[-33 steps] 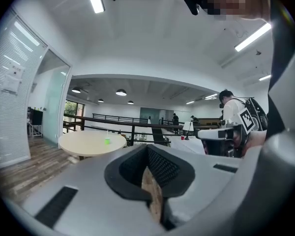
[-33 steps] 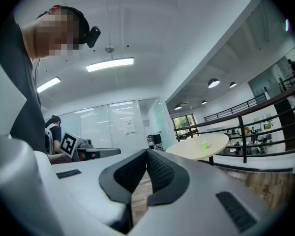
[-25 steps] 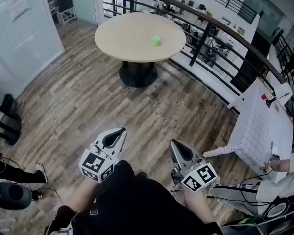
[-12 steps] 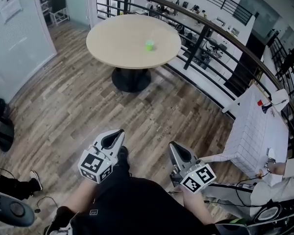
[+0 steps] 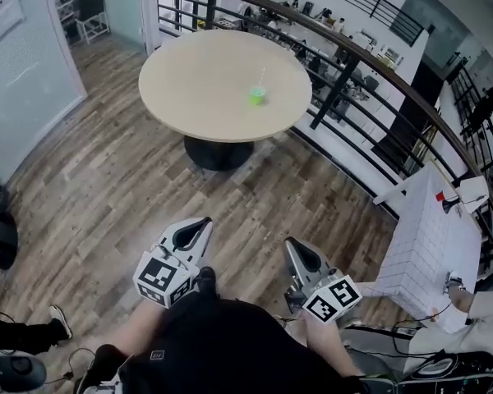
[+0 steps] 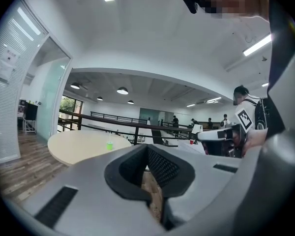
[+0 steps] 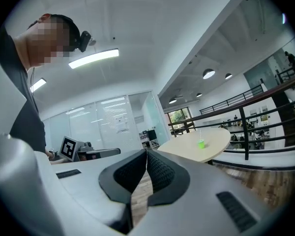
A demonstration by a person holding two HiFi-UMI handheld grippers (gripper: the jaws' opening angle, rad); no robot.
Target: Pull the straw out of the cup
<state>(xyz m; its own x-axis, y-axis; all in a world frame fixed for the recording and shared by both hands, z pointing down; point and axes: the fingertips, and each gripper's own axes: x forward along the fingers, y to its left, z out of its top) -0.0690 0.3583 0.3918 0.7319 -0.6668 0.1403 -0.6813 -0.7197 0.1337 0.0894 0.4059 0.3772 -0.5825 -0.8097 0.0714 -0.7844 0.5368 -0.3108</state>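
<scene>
Left gripper [image 5: 199, 223], right gripper [image 5: 292, 245] clenched, empty, well apart from table [image 5: 181, 72]; cup [image 5: 257, 97], straw [image 5: 261, 77] inside, toward tabletop's right edge.

Tbl top [image 5: 197, 80] matt pale wood, floor [image 5: 107, 171] grainy planks, cup [image 5: 257, 96] green plastic, railing [image 5: 335, 92] dk metal.

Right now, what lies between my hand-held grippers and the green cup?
Only bare wood floor, then part of the round table top, on which the green cup stands. The head view shows that stretch with nothing else on it.
</scene>
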